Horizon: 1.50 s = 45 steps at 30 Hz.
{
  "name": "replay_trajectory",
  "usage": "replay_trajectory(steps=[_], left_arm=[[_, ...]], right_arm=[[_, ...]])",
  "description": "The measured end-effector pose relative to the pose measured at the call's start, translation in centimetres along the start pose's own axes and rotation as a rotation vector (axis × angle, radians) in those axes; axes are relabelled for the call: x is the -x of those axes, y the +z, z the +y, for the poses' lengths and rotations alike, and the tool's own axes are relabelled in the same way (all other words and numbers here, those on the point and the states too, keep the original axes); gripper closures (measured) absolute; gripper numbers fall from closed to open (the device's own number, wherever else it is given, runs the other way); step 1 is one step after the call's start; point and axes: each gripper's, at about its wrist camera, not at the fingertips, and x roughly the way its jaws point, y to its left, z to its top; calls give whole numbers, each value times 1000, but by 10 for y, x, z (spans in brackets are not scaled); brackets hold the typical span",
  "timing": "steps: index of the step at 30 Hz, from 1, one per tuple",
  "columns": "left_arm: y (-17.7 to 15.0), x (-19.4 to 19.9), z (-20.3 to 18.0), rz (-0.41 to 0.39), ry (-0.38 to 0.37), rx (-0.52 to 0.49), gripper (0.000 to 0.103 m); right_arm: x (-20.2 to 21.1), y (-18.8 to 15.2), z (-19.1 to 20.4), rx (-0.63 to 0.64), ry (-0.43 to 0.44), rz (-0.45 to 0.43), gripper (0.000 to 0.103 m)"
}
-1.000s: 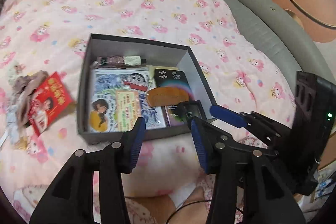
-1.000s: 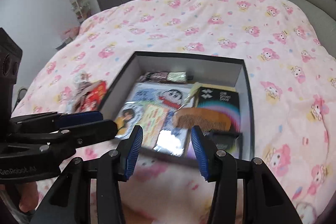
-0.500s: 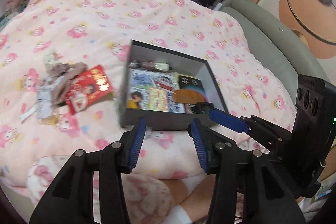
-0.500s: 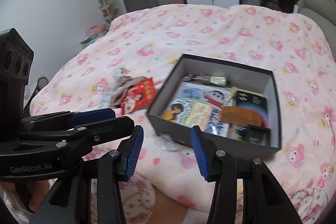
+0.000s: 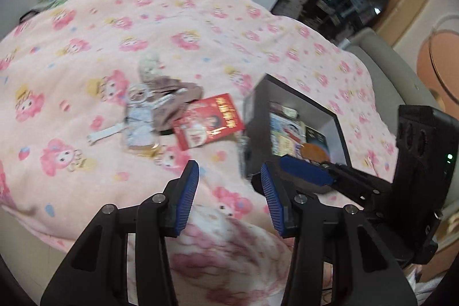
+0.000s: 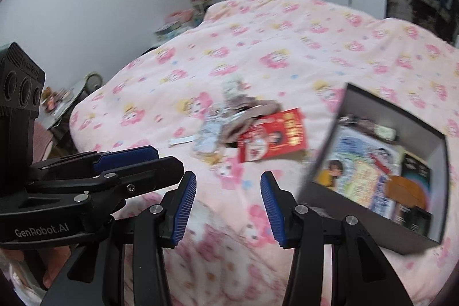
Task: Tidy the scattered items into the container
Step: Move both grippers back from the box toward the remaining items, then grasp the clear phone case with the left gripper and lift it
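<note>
We work over a bed covered by a pink quilt printed with cartoon faces (image 5: 178, 27), with a grey door and white wardrobe behind it. Toward the quilt's right side sits an open dark grey cardboard box (image 6: 361, 102), already holding cartoon-printed cards, a black packet and an orange-brown comb (image 6: 407, 188). Left of the box, just beside its near wall, lies a red printed envelope (image 5: 210, 121). Touching the envelope's far edge is a small heap: a crumpled brown-mauve cloth (image 5: 172, 96), a pale blue card packet (image 5: 139, 119) and a white strip (image 5: 103, 134) sticking out toward the quilt's left side. Motion blur softens the smaller pieces, so we cannot name them more closely.

Our left gripper (image 5: 228, 197) hangs above the quilt's near edge, blue pads set moderately apart with nothing between them. Our right gripper (image 6: 228, 208) is likewise parted and empty, close alongside the left.
</note>
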Motion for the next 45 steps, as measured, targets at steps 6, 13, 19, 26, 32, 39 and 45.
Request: replay_trajectory(steps=[6,13,19,26,32,39,45], left_arm=[[9,-20,66,14,33,136,57],[15,-63,133,75,44,268,57],[18,-105,170,147,-3,356,57],[26,-149,188,208,8,393,57],[32,-173,199,234,35,416,56],[35,-184,181,313,15,399,74],[38,-162,155,296,-66,373,75]], right_arm=[[-51,16,1,-53,102,99,59],[-101,35,-15,-73,76,179,59],[-149,41,-29,-109,90,264,59],[-198,39,-38,-119,97,353,59],[-225,43,-39,-129,137,395,59],[-254,47,-36,-152,203,441,60],[-225,54,-40,-148,171,349,73]])
